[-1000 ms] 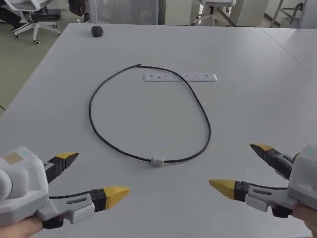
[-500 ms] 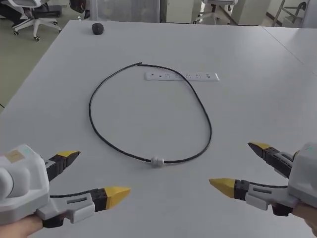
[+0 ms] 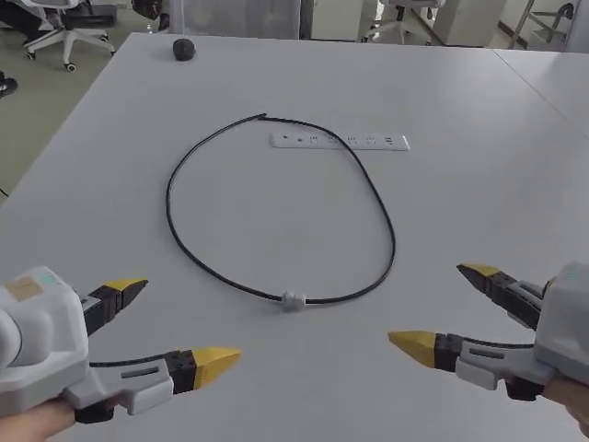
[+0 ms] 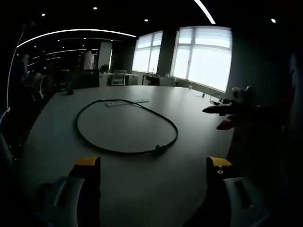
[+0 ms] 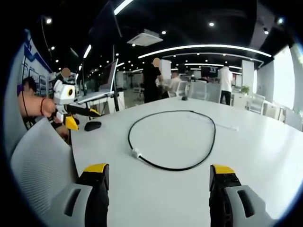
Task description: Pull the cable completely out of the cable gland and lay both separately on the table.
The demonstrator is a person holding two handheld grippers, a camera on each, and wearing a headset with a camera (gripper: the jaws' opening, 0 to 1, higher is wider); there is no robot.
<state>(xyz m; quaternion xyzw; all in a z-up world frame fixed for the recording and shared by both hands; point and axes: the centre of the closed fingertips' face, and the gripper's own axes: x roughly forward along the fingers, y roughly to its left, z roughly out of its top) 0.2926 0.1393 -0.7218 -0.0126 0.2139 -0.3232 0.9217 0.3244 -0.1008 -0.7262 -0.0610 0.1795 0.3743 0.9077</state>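
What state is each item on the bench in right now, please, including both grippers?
cable, lying in a loop on the table, not pulled out.
cable gland, threaded on the cable at the loop's near side.
power strip, flat on the table, cable crossing it.
left gripper, open, holding nothing.
right gripper, open, holding nothing.

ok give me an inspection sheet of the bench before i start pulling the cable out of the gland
surface: white table, flat and matte.
job's things: thin black cable laid in a wide loop; small white cable gland still threaded on its near side.
clutter: flat white power strip under the loop's far side; dark rounded object by the far edge.
grippers: left gripper and right gripper both open, holding nothing.
cables: nothing seen beyond the job's cable.
surroundings: office chairs behind the table; people standing.
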